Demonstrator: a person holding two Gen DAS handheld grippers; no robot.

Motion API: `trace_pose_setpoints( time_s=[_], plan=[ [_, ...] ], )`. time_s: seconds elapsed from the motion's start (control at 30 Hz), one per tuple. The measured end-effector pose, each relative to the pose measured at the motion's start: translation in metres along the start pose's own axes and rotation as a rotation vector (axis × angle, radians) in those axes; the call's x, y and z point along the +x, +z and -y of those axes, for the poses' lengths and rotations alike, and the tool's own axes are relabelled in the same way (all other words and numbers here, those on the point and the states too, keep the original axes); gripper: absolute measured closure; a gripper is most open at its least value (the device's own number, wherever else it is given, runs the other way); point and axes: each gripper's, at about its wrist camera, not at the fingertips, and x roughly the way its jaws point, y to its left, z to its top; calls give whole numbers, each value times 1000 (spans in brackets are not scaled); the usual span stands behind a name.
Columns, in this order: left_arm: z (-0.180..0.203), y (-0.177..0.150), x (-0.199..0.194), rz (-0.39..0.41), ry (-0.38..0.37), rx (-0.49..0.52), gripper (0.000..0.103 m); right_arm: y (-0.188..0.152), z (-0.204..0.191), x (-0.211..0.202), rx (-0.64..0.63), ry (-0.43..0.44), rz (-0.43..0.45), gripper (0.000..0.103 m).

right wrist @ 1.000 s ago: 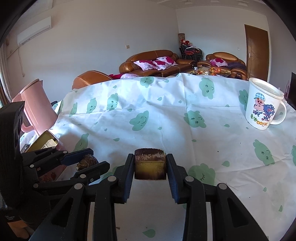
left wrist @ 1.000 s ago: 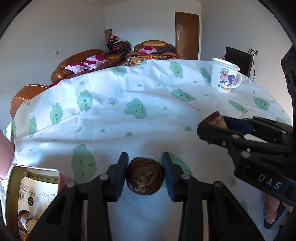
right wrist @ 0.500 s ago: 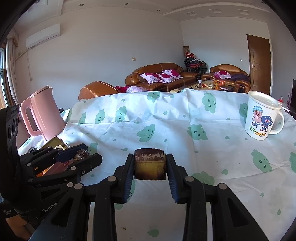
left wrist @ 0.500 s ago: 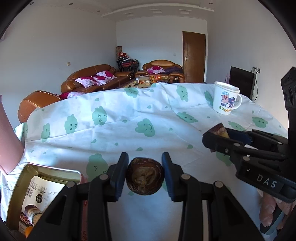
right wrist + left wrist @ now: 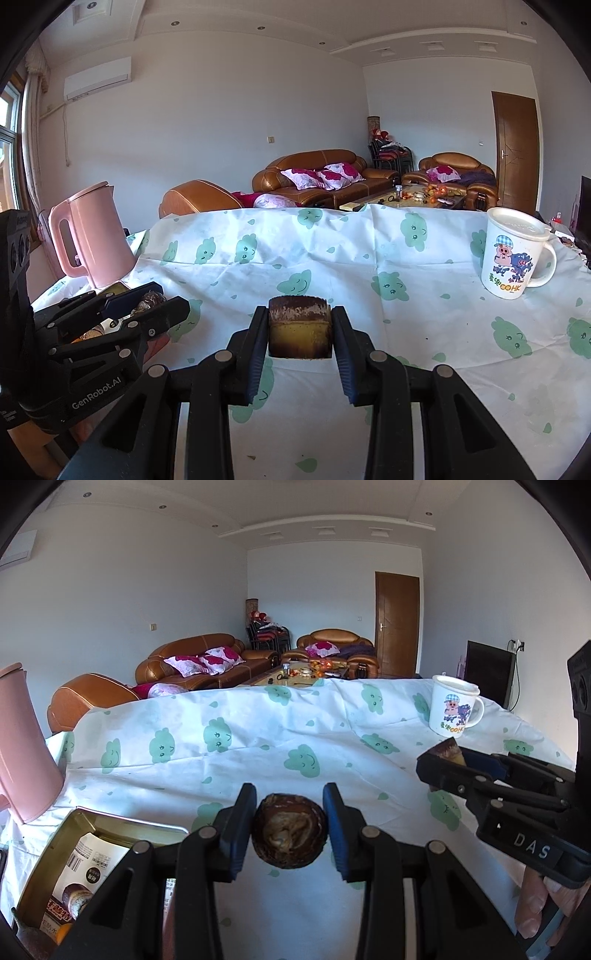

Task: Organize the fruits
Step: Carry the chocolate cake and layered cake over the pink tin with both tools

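My left gripper (image 5: 289, 803) is shut on a round dark brown piece with a pale middle (image 5: 290, 830), held above the tablecloth. In the right wrist view the same gripper (image 5: 159, 304) shows at the left with the brown piece (image 5: 149, 298) between its fingers. My right gripper (image 5: 299, 319) is shut on a yellow block with a dark brown top (image 5: 299, 332). In the left wrist view that gripper (image 5: 441, 762) reaches in from the right, with the block's corner (image 5: 448, 749) showing. An open gold tin (image 5: 44, 856) lies at the lower left, below and left of my left gripper.
A white tablecloth with green clouds (image 5: 295, 734) covers the table. A pink kettle (image 5: 92, 236) stands at its left edge beside the tin. A cartoon mug (image 5: 513, 254) stands at the right. A printed packet (image 5: 79, 878) lies in the tin. Fingers of a hand (image 5: 532, 901) hold the right gripper.
Both grippers have risen and tipped upward with their pieces still held. More of the room, the tin and the kettle have come into view.
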Motion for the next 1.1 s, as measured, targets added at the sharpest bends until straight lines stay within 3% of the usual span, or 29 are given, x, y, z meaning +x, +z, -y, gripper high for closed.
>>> trace_pose_setpoints(
  time_s=[0.47, 1.1],
  plan=[
    [-2, -4, -20, 78, 18, -15, 64, -2, -11, -20, -67, -24, 103, 67],
    [5, -8, -40, 146, 47, 8, 64, -11, -21, -41, -101, -33, 167, 67]
  ],
)
